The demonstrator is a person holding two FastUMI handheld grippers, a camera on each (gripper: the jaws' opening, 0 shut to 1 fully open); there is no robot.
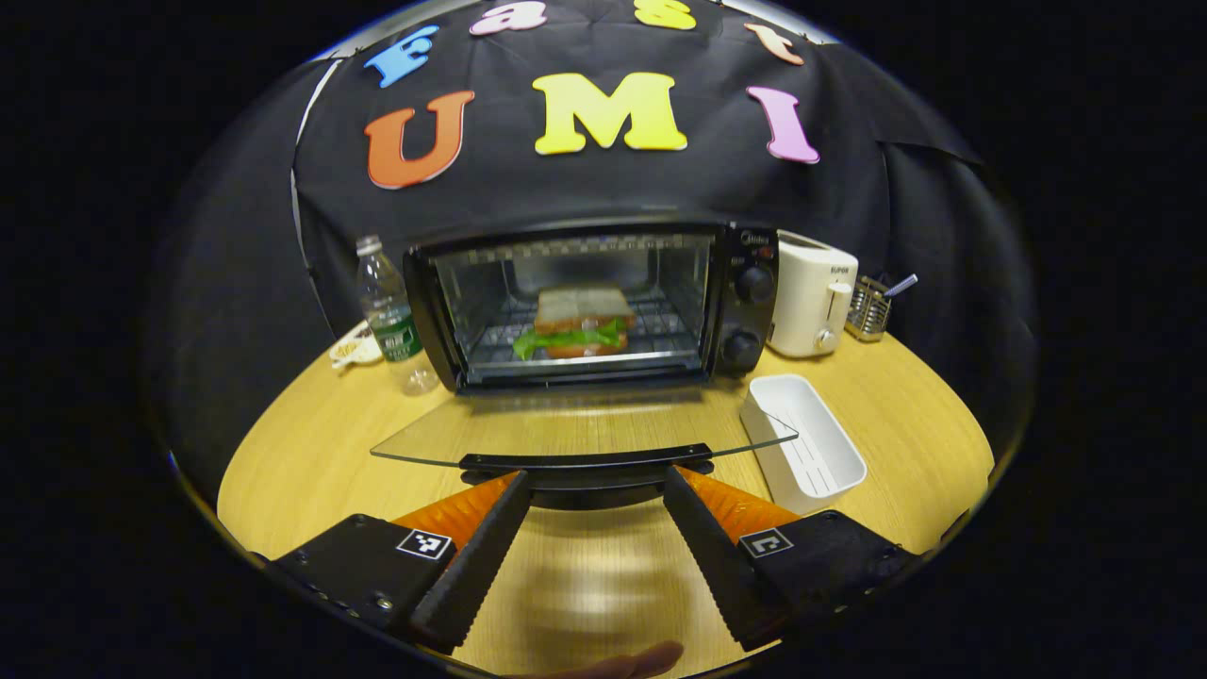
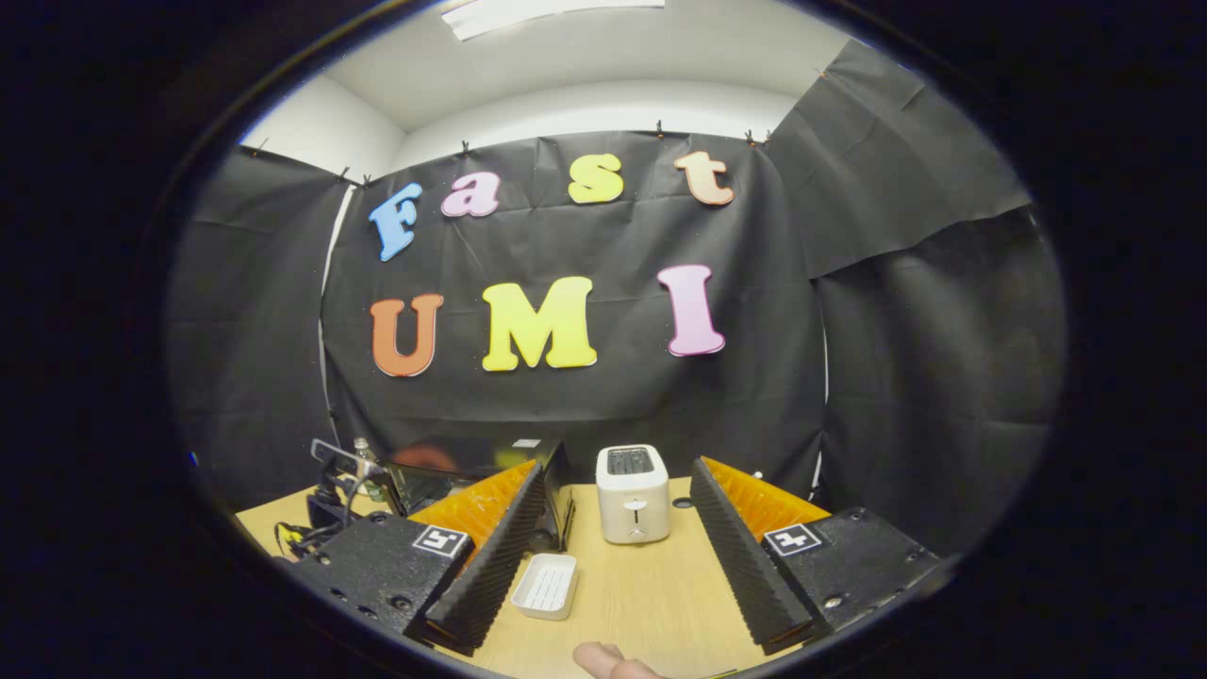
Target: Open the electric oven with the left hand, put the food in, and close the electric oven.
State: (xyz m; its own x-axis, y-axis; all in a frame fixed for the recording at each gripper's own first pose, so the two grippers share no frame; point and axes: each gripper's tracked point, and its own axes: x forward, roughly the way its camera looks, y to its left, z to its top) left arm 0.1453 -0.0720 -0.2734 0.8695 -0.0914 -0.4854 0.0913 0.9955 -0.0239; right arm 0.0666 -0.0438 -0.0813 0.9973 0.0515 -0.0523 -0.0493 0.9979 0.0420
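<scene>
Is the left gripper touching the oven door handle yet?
Cannot tell. In the left gripper view the open left gripper has its fingers on either side of the door handle, but no contact or gap shows plainly.

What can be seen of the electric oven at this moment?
The electric oven is a small black countertop box at the back of the wooden table, against the cloth wall. Its glass door is folded down flat toward the camera, with a dark handle bar along its front edge. A sandwich with green lettuce lies on the wire rack inside. Two round knobs sit on its right panel. The left gripper is open, its fingers flanking the handle.
</scene>
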